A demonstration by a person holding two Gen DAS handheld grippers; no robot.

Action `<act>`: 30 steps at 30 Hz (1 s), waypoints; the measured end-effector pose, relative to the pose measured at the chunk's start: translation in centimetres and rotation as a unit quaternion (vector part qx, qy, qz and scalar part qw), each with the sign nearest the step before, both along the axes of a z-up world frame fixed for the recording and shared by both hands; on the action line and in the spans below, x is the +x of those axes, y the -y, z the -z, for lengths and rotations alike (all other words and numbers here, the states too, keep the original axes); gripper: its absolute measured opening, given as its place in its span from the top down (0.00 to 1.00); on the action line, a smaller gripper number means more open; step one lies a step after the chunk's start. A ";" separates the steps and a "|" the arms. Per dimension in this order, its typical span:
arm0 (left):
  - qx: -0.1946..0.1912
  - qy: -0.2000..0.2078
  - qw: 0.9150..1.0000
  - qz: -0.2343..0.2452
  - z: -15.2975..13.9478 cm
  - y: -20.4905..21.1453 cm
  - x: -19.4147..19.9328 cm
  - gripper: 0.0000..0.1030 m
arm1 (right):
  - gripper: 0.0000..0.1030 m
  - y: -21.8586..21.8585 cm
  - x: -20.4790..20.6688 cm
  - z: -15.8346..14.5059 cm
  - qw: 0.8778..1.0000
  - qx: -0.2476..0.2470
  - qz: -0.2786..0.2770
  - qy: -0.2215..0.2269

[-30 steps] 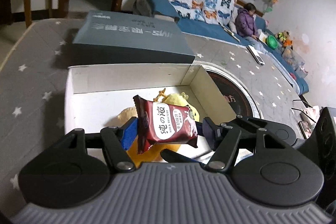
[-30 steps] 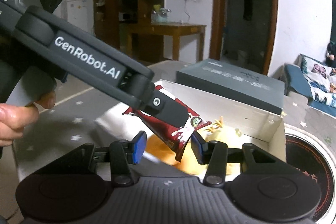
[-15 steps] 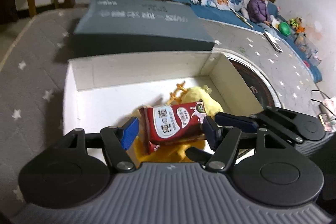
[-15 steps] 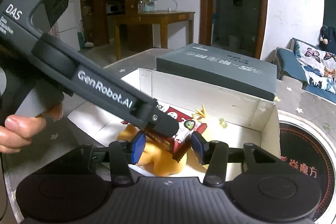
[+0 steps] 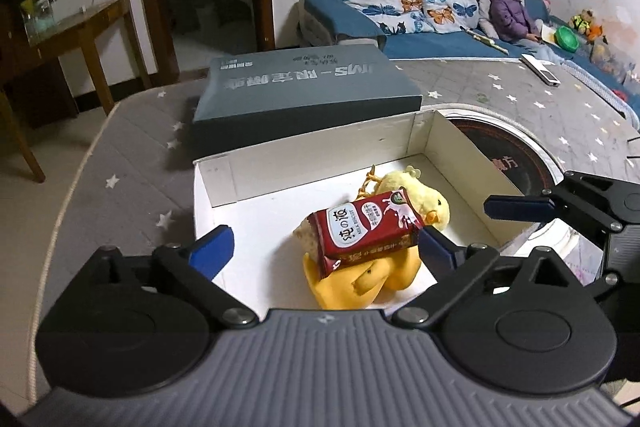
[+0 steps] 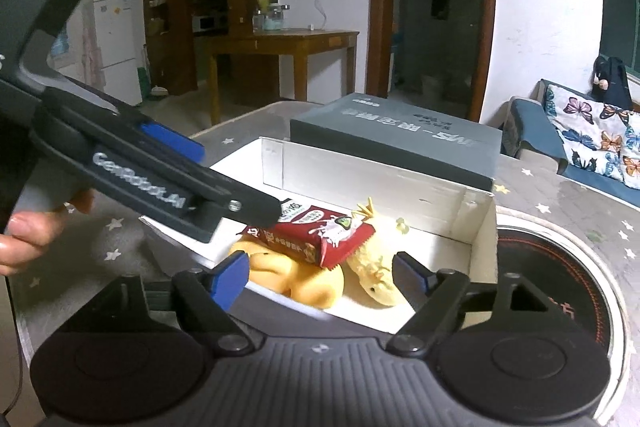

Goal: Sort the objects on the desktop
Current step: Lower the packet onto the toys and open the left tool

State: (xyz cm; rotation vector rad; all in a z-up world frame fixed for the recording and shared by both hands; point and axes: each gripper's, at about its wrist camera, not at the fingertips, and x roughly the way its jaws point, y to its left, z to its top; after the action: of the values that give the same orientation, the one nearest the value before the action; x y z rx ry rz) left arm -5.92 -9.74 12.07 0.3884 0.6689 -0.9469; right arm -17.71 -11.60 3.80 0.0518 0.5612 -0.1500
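Observation:
A red milk-biscuit packet point(image 5: 366, 231) lies on a yellow plush duck point(image 5: 416, 201) inside the open white box point(image 5: 320, 143). My left gripper point(image 5: 324, 251) is open just above the box's near edge, with the packet lying free between its blue pads. In the right wrist view the packet point(image 6: 320, 229) rests on the duck point(image 6: 372, 263) in the box point(image 6: 404, 183). My right gripper point(image 6: 320, 273) is open and empty at the box's near rim. The left gripper point(image 6: 168, 167) reaches in from the left.
A grey-blue box lid point(image 5: 308, 83) lies behind the white box. A round black induction plate point(image 5: 508, 151) is set in the star-patterned table point(image 5: 132, 163) to the right. A sofa with a seated person point(image 5: 510, 9) stands beyond the table. A wooden side table point(image 5: 60, 31) stands at the left.
My left gripper lowered the packet into the box, opened and let it go onto the duck, then pulled back. My right gripper opened wider and stayed by the box rim.

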 end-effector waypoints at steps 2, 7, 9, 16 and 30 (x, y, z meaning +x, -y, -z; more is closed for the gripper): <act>-0.002 0.002 1.000 -0.004 -0.7 -0.4 0.2 0.02 | 0.21 0.2 -0.3 0.0 1.000 0.004 0.002 -0.001; 0.002 0.019 1.000 -0.011 -3.2 -1.4 0.4 0.00 | 0.18 0.2 -1.2 -0.3 1.000 0.004 0.010 0.005; 0.015 0.040 0.999 -0.008 -4.4 -1.7 0.3 0.00 | 0.18 0.2 -1.4 -0.4 1.000 0.003 0.012 0.006; 0.016 0.090 0.995 -0.028 -7.3 -3.0 -0.2 0.00 | 0.17 -0.5 -2.0 -1.4 1.000 -0.003 0.009 0.019; 0.003 0.016 0.997 -0.074 -2.4 -2.5 0.4 0.00 | 0.16 1.0 -1.6 -1.5 0.999 0.011 0.026 0.014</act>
State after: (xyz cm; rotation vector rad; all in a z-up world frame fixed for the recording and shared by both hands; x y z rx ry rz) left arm -5.51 -7.26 14.46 0.3539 0.6623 -0.7963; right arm -19.33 -12.62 5.32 0.0908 0.5340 -0.1933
